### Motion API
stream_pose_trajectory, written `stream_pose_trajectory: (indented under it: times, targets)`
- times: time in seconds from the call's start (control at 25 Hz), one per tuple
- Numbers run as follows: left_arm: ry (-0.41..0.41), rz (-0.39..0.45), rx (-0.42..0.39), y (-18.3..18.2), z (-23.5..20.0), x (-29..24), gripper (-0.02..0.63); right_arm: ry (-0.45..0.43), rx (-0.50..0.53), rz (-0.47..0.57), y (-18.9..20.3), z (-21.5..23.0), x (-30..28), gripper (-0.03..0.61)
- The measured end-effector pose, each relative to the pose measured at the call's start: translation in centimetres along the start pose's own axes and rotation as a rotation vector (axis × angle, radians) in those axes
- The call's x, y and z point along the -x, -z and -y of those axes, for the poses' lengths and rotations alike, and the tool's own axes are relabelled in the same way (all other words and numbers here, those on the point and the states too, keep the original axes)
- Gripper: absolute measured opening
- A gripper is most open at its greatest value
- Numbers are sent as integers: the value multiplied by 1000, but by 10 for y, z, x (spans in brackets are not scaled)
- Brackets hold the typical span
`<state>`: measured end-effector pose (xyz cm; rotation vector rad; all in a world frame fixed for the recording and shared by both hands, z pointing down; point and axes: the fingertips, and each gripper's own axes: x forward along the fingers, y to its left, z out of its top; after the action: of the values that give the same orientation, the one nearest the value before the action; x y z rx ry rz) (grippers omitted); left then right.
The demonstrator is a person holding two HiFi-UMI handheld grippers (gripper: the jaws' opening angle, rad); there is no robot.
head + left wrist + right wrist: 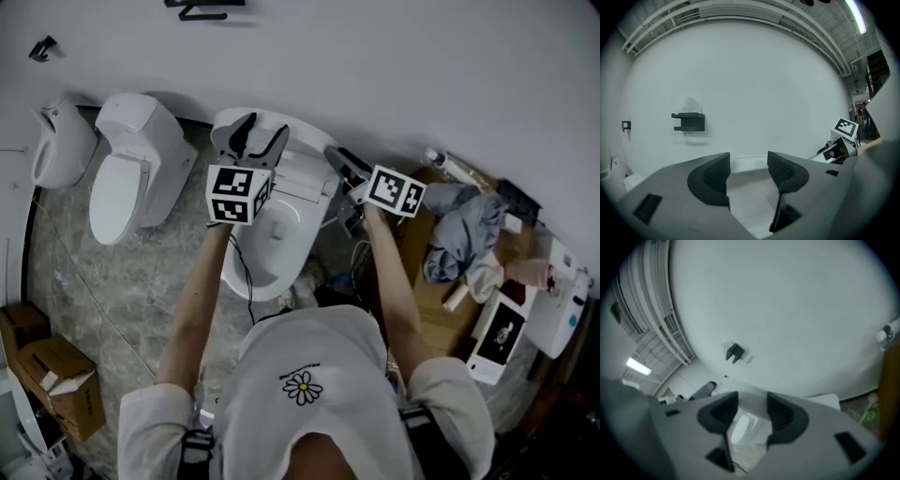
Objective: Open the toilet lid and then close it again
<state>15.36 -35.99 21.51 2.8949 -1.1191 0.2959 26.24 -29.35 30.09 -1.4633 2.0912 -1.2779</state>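
I hold left gripper (261, 139) and right gripper (339, 161) over the toilet (274, 246) — both sets of jaws spread, pinching nothing.

Both arms are extended forward from the shoulders. The left arm (192, 314) runs nearly straight with the forearm bare. It carries the left gripper (260, 141), whose marker cube (236, 194) faces up toward the head camera. Left jaws: apart, with the pads facing each other across an open gap (confirmed in the left gripper view). The right arm (392, 281) is likewise extended with the forearm bare. It holds the right gripper (337, 161) angled inward, jaw tips pointing toward the left gripper. Right jaws: apart, with an open gap between the pads. The two grippers sit near each other at similar reach, not touching.
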Motion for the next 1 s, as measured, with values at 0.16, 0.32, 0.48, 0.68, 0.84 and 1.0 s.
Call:
stream_pose_trajectory:
  times: [0.16,0.32,0.48,0.68,0.84,1.0]
  targets:
    - [-3,-4,3,-5,-5,-21,265,-7,-28,24,-16,8,-8,210]
    - [-8,-6,1,-9,-10,-39,265,-14,-35,20,-28,14,-16,209]
    - [-20,-14,1,-12,-13,-53,265,-14,-39,25,-39,20,-21,207]
    - [-45,-15,8,-14,-17,-66,265,-12,-42,18,-49,25,-28,207]
    - [-42,-27,-1,-16,-19,-78,265,-3,-34,17,-58,29,-32,207]
    - [-44,-37,-1,-17,-22,-89,265,16,-13,17,-66,33,-37,202]
